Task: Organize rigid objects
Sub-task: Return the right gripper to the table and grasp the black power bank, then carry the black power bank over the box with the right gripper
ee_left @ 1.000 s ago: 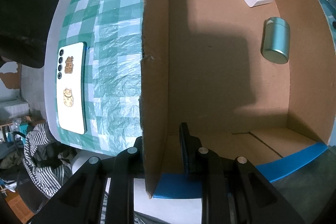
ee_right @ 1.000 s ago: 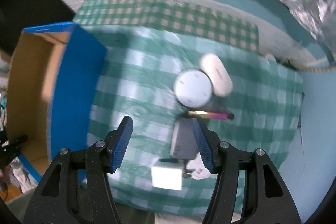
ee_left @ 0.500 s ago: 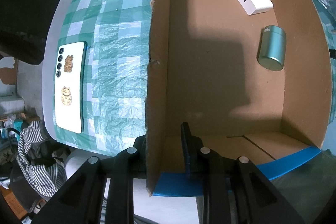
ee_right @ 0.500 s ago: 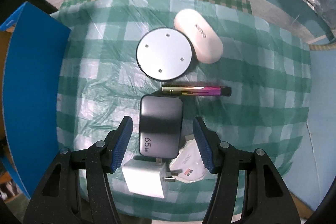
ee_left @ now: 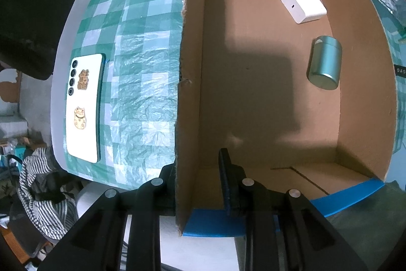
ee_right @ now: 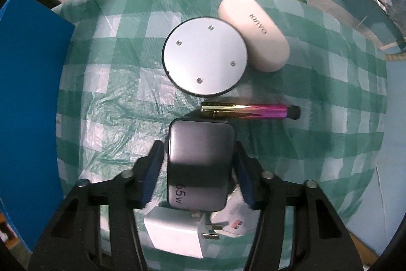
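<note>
Right claw [ee_right: 198,169]: fingers apart, straddling the grey charger [ee_right: 199,166].
Left claw [ee_left: 200,179]: clamped on the box [ee_left: 189,93] wall.
In box: can [ee_left: 324,62], white block [ee_left: 303,5].

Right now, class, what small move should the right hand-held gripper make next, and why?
Probably close the right hand-held gripper: its open fingers flank the dark 65W charger, apparently not yet pinching it, and the cardboard box waits.
</note>
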A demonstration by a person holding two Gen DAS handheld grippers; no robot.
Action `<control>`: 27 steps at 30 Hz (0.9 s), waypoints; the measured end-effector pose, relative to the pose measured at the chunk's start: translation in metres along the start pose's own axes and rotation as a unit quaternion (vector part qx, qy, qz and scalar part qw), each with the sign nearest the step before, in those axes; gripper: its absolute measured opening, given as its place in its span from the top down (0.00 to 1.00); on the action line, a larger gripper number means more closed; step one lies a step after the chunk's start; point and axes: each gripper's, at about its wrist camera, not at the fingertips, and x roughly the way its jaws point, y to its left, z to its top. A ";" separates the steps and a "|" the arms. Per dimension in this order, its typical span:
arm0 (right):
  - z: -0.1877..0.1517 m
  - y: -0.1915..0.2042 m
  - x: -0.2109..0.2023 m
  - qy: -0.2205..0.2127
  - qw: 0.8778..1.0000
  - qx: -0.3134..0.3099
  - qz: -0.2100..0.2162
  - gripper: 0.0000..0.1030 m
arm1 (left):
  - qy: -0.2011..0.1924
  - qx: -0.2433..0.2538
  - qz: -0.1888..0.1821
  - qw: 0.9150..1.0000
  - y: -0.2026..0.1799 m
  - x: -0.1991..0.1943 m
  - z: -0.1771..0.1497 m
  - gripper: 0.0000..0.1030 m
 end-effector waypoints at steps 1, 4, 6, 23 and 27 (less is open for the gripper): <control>0.000 0.000 0.000 -0.003 1.000 -0.001 -0.003 0.52 | 0.000 -0.001 -0.002 1.000 0.001 -0.001 -0.001 0.77; 0.000 0.000 -0.001 -0.009 1.000 0.000 -0.014 0.59 | 0.001 -0.007 -0.007 1.000 0.005 -0.001 -0.002 0.77; 0.000 0.000 -0.001 -0.008 1.000 0.000 -0.014 0.59 | -0.002 -0.015 -0.010 1.000 0.009 -0.002 -0.002 0.77; 0.008 0.013 -0.014 -0.011 1.000 -0.014 0.005 0.60 | 0.003 0.007 0.026 1.000 -0.004 -0.005 0.008 0.76; 0.008 0.017 -0.025 -0.018 0.999 -0.026 0.004 0.60 | 0.003 0.002 0.023 1.000 -0.008 -0.006 0.009 0.76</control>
